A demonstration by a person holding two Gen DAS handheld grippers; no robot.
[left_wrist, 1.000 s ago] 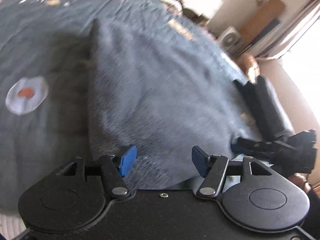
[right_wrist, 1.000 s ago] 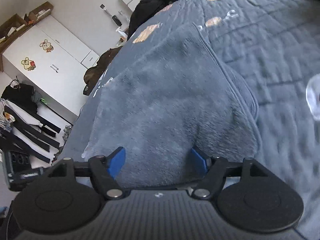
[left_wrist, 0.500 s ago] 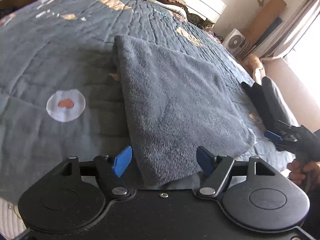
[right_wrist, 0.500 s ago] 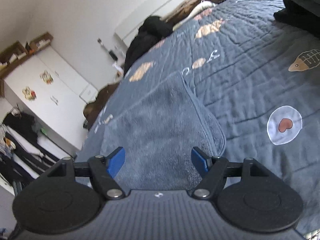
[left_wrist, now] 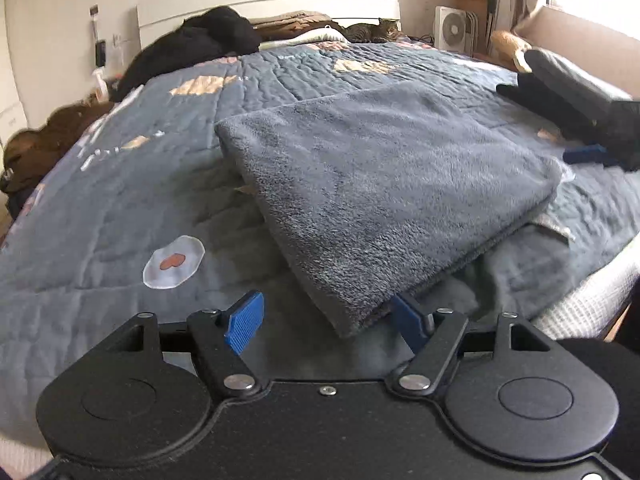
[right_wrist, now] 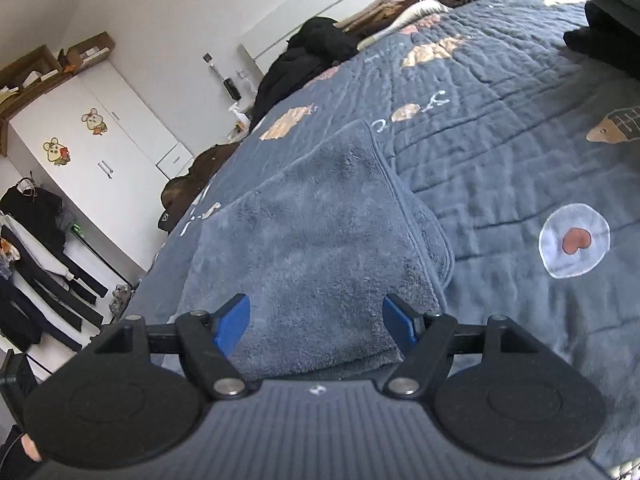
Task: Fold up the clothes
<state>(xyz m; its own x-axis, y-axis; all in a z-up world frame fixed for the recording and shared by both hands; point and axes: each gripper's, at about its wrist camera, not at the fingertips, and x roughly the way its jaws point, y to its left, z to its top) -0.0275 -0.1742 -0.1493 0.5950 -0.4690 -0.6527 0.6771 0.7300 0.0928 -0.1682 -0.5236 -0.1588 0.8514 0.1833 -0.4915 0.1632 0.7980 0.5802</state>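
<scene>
A folded grey fleece garment (left_wrist: 380,184) lies flat on the bed's blue quilt (left_wrist: 120,200). My left gripper (left_wrist: 326,320) hovers open at its near corner; the corner pokes in between the blue pads, close to the right-hand one, and nothing is pinched. In the right wrist view the same fleece (right_wrist: 320,240) stretches away under my right gripper (right_wrist: 316,322), whose jaws stand wide apart above its near edge, holding nothing. One blue pad and the black body of the right gripper (left_wrist: 588,156) also show at the fleece's far right side in the left wrist view.
A black clothes heap (left_wrist: 200,40) and a tabby cat (left_wrist: 372,32) lie by the headboard. Dark folded clothes (left_wrist: 560,76) sit at the bed's right side, near a white fan (left_wrist: 452,32). A white wardrobe (right_wrist: 100,140) and a clothes rack (right_wrist: 32,240) stand beyond the bed's left edge.
The left wrist view has rolled level and drawn back, so the whole fleece now shows; its jaws stand slightly wider. The right gripper has pulled back and up a little from the fleece.
</scene>
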